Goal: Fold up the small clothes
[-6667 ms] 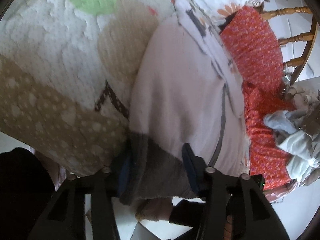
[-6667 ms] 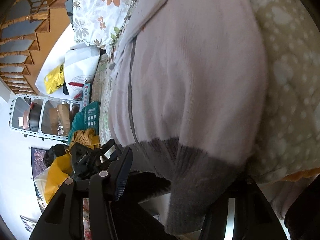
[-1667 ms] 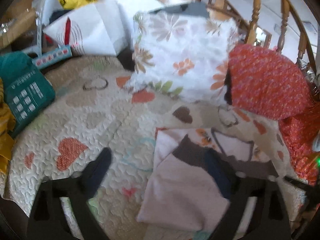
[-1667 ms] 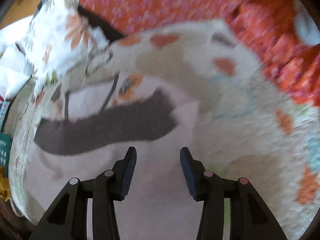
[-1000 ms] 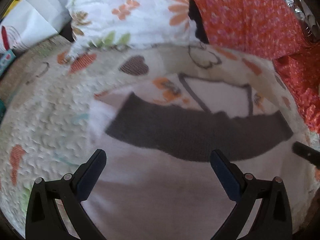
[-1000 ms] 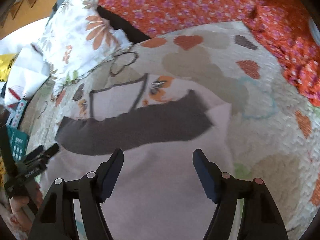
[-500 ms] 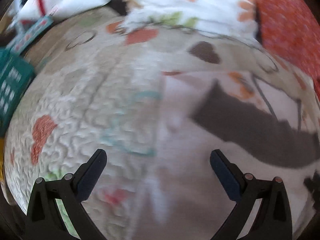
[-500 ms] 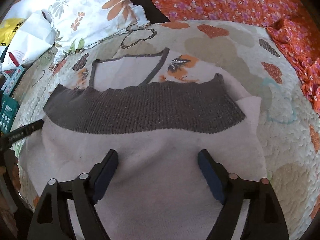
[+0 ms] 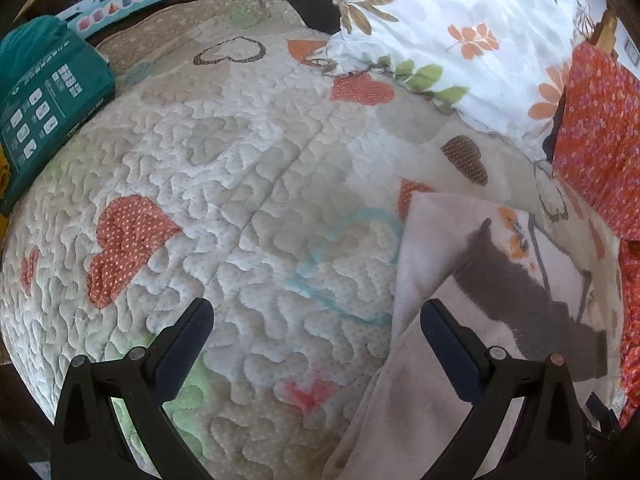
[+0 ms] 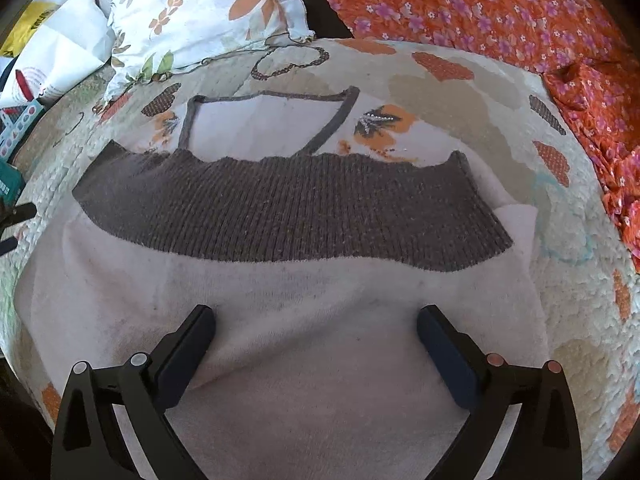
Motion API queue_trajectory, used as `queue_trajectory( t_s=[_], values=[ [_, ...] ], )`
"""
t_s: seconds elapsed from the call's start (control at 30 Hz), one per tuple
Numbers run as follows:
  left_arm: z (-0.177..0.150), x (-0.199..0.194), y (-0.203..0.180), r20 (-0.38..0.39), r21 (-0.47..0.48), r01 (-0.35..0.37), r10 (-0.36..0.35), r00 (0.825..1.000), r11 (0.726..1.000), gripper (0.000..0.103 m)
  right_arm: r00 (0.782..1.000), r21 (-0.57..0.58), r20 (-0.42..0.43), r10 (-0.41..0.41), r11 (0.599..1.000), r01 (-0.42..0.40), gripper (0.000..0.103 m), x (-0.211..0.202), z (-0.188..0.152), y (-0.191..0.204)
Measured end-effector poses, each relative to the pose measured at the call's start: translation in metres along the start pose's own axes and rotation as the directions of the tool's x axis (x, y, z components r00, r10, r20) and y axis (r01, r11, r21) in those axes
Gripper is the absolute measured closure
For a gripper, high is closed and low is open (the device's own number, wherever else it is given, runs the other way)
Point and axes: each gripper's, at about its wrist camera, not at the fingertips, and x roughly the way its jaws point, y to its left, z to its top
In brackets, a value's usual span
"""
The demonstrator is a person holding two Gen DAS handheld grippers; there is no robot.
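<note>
The right gripper (image 10: 316, 332) is held wide open above the near part of the pale pink sweater (image 10: 280, 360), with nothing between its jaws; the left gripper (image 9: 316, 328) is likewise spread wide and empty, poised over the bare quilt (image 9: 240, 184) with its right finger at the sweater's left edge. The sweater is laid on the quilt with its grey ribbed hem (image 10: 288, 208) brought up across the body, just short of the grey-trimmed neckline (image 10: 272, 98), so one fold appears to be done. Several risks can be judged from here. If only the top layer is pinched for the next fold, the layers beneath could be dragged apart and the hem pulled askew. A corner of pink fabric is seen poking out past the hem's right end — it may be left sticking out unless tucked. The soft, puffy quilt could also be caught together with the knit. Much is hidden: the sweater's near edge is cut off below both views and behind the gripper bodies, the sleeves cannot be made out — presumably folded under — and it cannot be told whether the fingertips are touching the cloth or hovering. In the left view the garment's right part is cut off by the frame. Beyond, a floral pillow (image 10: 192, 12) and orange flowered fabric (image 10: 500, 12) lie at the far side.
</note>
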Motion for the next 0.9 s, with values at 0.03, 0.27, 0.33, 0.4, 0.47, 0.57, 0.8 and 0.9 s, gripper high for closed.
queue_trajectory(
  t_s=[0.03,0.27,0.33,0.4,0.47,0.57,0.8,0.9],
  values=[
    [0.000,-0.001,0.003,0.000,-0.009,0.003,-0.003,1.000,1.000,0.000,1.000,0.005,0.014,0.003,1.000,-0.003,0.008,-0.004,0.001,0.000],
    [0.004,-0.004,0.015,0.001,-0.071,0.031,-0.031,1.000,0.997,0.000,0.994,-0.005,0.105,0.041,0.999,-0.041,0.029,-0.031,0.002,0.017],
    [0.004,-0.005,0.015,0.001,-0.070,0.034,-0.034,0.999,0.997,0.000,0.990,-0.024,0.116,0.084,0.996,-0.082,0.034,-0.036,0.002,0.028],
    [0.003,-0.006,0.015,0.001,-0.069,0.035,-0.035,0.999,0.997,0.000,0.986,-0.056,0.103,0.128,0.991,-0.123,0.034,-0.036,0.001,0.042],
    [0.003,-0.006,0.015,0.000,-0.072,0.034,-0.034,0.999,0.997,0.000,0.985,-0.087,0.075,0.156,0.985,-0.149,0.034,-0.031,-0.003,0.057],
    [0.002,-0.009,0.019,-0.001,-0.089,0.037,-0.037,0.999,0.995,0.000,0.989,-0.162,-0.025,0.143,0.976,-0.145,0.029,-0.006,-0.010,0.081],
    [0.009,-0.016,0.042,0.003,-0.140,0.048,-0.048,0.999,0.989,0.000,0.990,-0.167,0.047,0.130,0.979,-0.121,0.027,-0.016,-0.005,0.090],
    [0.018,-0.020,0.063,0.008,-0.205,0.061,-0.061,0.998,0.977,0.000,0.985,-0.248,0.118,0.128,0.964,-0.095,0.027,-0.036,-0.013,0.107]
  ],
)
